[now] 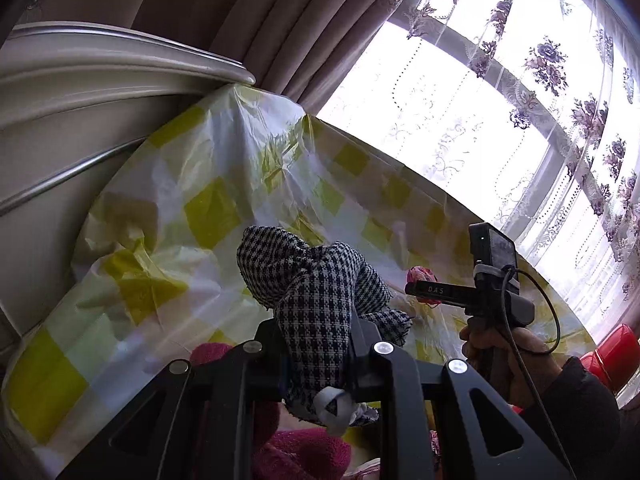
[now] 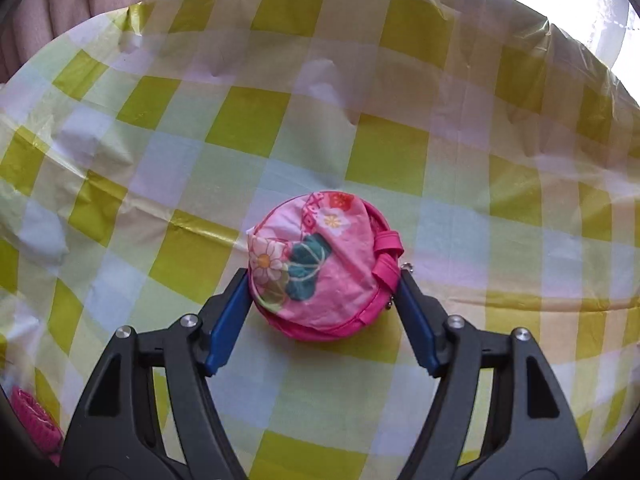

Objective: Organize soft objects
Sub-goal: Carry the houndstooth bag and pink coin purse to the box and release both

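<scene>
My left gripper (image 1: 316, 324) is shut on a black-and-white houndstooth cloth (image 1: 316, 276), which bunches up above the jaws and hangs out behind them. A round pink floral pouch (image 2: 320, 248) with a pink strap lies on the yellow-and-white checked tablecloth (image 2: 400, 152). My right gripper (image 2: 324, 276) points down at it, one blue pad touching the pouch's left edge and the other its strap side. In the left wrist view the pouch (image 1: 420, 276) shows small at the right, with a hand (image 1: 500, 348) holding the right gripper's handle over it.
A magenta fluffy towel (image 1: 304, 452) lies below the left gripper. A pink ribbed item (image 2: 32, 416) sits at the lower left edge. A red container (image 1: 612, 352) stands beyond the table's right edge. White furniture (image 1: 80, 80), curtains (image 1: 280, 20) and a window border the table.
</scene>
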`<state>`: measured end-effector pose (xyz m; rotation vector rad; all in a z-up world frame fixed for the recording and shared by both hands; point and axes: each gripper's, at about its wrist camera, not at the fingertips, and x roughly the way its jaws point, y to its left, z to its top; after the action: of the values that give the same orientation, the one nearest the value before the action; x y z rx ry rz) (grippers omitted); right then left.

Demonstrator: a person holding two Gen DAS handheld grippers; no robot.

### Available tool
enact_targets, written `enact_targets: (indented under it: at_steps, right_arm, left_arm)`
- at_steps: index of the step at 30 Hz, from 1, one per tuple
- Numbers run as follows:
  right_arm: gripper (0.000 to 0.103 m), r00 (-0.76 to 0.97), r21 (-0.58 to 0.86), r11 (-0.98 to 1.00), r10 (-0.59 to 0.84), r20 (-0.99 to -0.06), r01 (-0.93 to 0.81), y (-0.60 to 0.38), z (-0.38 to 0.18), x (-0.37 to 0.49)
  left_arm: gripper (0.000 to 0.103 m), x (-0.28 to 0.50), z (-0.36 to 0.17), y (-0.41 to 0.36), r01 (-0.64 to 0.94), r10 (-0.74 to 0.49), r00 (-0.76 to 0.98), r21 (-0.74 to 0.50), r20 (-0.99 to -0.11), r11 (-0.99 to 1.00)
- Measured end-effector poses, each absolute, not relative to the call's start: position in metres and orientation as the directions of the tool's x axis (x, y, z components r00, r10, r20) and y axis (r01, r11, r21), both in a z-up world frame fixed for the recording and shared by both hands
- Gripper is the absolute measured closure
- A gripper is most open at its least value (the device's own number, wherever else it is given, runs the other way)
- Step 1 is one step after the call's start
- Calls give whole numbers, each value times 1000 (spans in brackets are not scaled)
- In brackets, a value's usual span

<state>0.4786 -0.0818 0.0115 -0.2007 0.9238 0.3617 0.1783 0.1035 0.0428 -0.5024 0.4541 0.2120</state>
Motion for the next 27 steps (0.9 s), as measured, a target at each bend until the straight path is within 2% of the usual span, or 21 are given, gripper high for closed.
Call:
enact_targets:
  at_steps: [8, 12, 18, 27]
  right_arm:
    - [30, 646, 16, 913, 302, -701, -409, -117, 74, 360]
    - [30, 665, 37, 908, 332, -669, -416, -133, 84, 286]
    - [30, 670, 71, 911, 351, -654, -407, -167, 83, 196]
    - [30, 685, 96, 945, 295, -666, -314, -238, 66, 108]
  left_arm:
    - [82, 141, 44, 87, -310, 81, 873, -420, -481, 853]
    - [82, 121, 48, 77, -304, 70, 873, -424, -483, 853]
    - [82, 91, 56, 53, -271, 36, 877, -432, -479, 860]
    - [82, 59, 63, -15, -150, -77, 861, -396, -503, 906]
